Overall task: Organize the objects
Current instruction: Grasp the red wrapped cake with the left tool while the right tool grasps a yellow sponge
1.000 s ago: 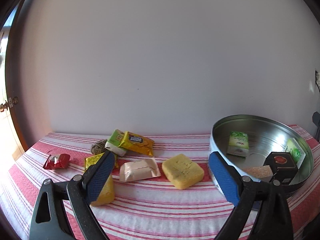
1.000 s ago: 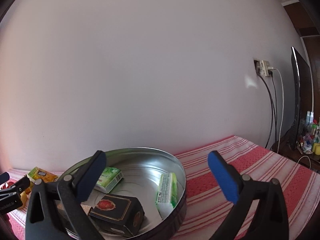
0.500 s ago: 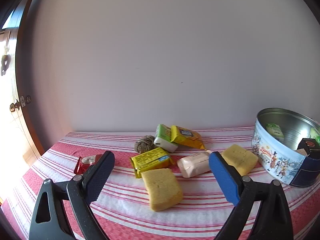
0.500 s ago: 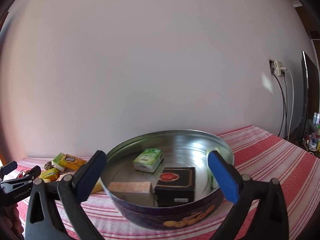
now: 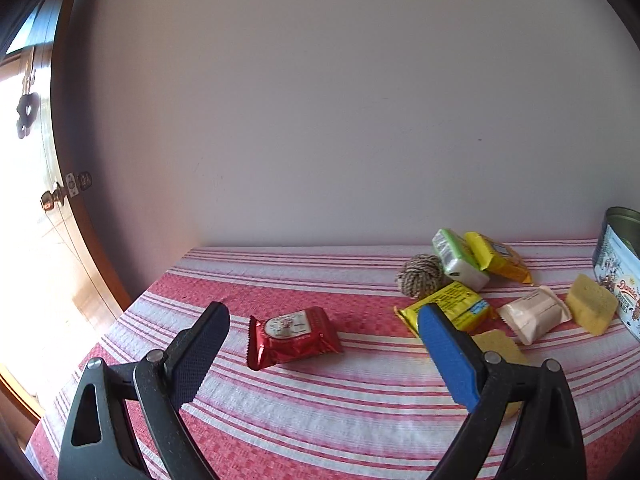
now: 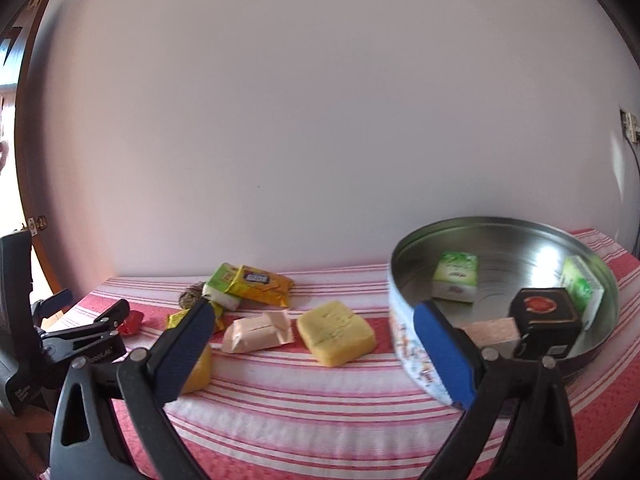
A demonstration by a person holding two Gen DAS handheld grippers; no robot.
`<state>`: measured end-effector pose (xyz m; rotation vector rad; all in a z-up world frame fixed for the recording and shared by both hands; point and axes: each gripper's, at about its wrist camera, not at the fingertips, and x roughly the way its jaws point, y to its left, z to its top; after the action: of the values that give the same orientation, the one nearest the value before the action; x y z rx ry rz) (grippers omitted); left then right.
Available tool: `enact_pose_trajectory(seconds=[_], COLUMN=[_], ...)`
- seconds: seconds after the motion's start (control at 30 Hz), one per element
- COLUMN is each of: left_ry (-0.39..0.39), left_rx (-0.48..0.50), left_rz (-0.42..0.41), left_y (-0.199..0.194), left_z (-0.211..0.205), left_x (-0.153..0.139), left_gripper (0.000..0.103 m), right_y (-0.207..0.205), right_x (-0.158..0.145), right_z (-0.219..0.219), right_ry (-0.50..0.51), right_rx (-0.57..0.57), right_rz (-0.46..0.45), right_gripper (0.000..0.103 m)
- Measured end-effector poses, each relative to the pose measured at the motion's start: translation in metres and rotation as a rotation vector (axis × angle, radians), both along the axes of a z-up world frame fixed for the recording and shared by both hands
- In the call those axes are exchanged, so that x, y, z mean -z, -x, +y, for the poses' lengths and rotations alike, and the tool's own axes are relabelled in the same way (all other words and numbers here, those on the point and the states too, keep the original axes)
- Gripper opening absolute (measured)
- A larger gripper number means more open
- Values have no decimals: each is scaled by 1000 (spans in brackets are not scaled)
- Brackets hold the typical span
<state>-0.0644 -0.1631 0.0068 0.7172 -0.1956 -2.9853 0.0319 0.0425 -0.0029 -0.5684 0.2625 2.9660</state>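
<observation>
So I'm holding my left gripper point(image 5: 322, 350) w/ jaws wide apart, nothing between them but the red packet point(image 5: 294, 336), which is lying flat on the cloth at center frame in the left wrist view. My right gripper point(image 6: 312, 350) is gaping open too, gripping nothing. The table is wearing a red-and-white striped cloth point(image 5: 320, 412) and is sitting against a plain pale wall point(image 5: 340, 100); a wooden door w/ a knob point(image 5: 50, 200) is showing at left edge, bright light behind it. In the right wrist view the round tin point(image 6: 412, 356) is sitting lower right, holding two green boxes, a black box point(image 6: 546, 320) & a tan block. Left of the tin, a yellow sponge point(image 6: 336, 332) and a beige packet point(image 6: 258, 332) are lying on the cloth, near the other packets further left. A wall socket point(image 6: 630, 124) is showing at right edge.
</observation>
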Motion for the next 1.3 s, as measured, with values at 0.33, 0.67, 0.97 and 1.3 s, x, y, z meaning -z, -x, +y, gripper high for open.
enact_pose_trajectory(seconds=[0.33, 0.67, 0.97, 1.3], left_ry=[-76, -117, -87, -38], left_rx=[-151, -106, -5, -23], left_rz=[-108, -164, -260, -395], left_y=[37, 50, 69, 108], left_z=[-72, -81, -52, -29], left_x=[12, 17, 28, 48], left_gripper=[97, 97, 97, 71], right_y=[78, 111, 41, 21], right_x=[28, 57, 30, 13], right_z=[-78, -110, -79, -33], right_ry=[-1, -51, -63, -75], right_rx=[-196, -243, -342, -223], right_rz=[-284, -499, -289, -144], right_gripper=[88, 53, 47, 48])
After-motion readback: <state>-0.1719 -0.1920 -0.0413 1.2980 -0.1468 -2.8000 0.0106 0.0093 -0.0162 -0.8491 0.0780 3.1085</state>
